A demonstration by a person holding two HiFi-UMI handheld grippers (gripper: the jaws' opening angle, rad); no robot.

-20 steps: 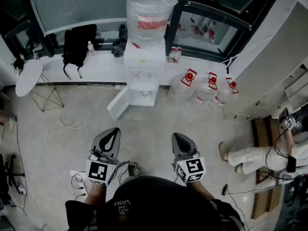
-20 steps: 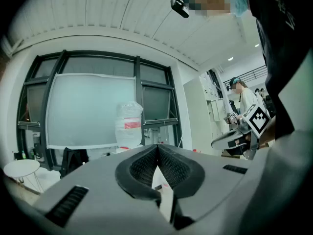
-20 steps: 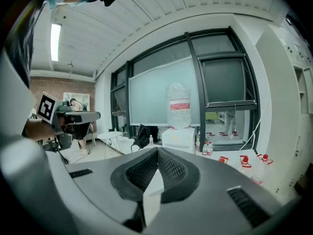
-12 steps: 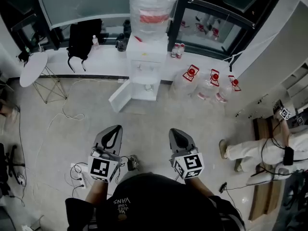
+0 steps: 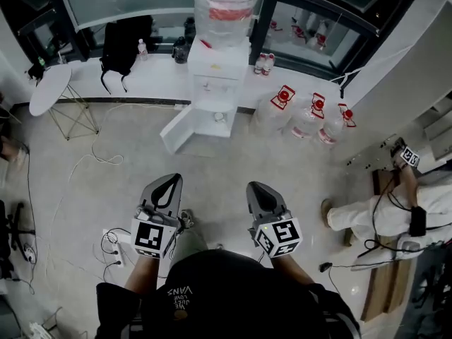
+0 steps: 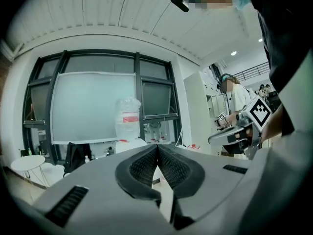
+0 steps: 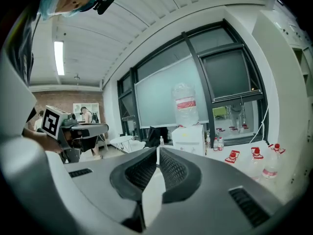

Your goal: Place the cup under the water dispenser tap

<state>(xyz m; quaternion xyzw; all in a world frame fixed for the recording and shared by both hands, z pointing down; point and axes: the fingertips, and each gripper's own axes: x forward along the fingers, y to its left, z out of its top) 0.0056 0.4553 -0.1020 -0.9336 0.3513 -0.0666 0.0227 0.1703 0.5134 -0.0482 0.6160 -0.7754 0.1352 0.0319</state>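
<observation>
fingers point(image 6: 139, 168) of the left gripper point(image 5: 168, 182) and the right gripper point(image 5: 256, 188) are pressed together on nothing, both aimed at the water dispenser point(image 5: 219, 69) well ahead across the floor point(image 5: 106, 189), about equally far from either, where what may be the cup point(image 5: 220, 116) sits in its open lower compartment.

A lab-like office workroom is indicated. Well ahead of the gripper fingers point(image 5: 164, 189), a white floor-standing water dispenser topped by a clear plastic bottle point(image 5: 217, 76) is set against large dark-framed windows point(image 5: 321, 16). Right of the fingers, spare clear red-capped water bottles point(image 5: 305, 122) are kept on the grey floor point(image 5: 212, 164). Left of them, a round white side table point(image 5: 46, 85) and loose white cables point(image 5: 85, 175) are seen.
</observation>
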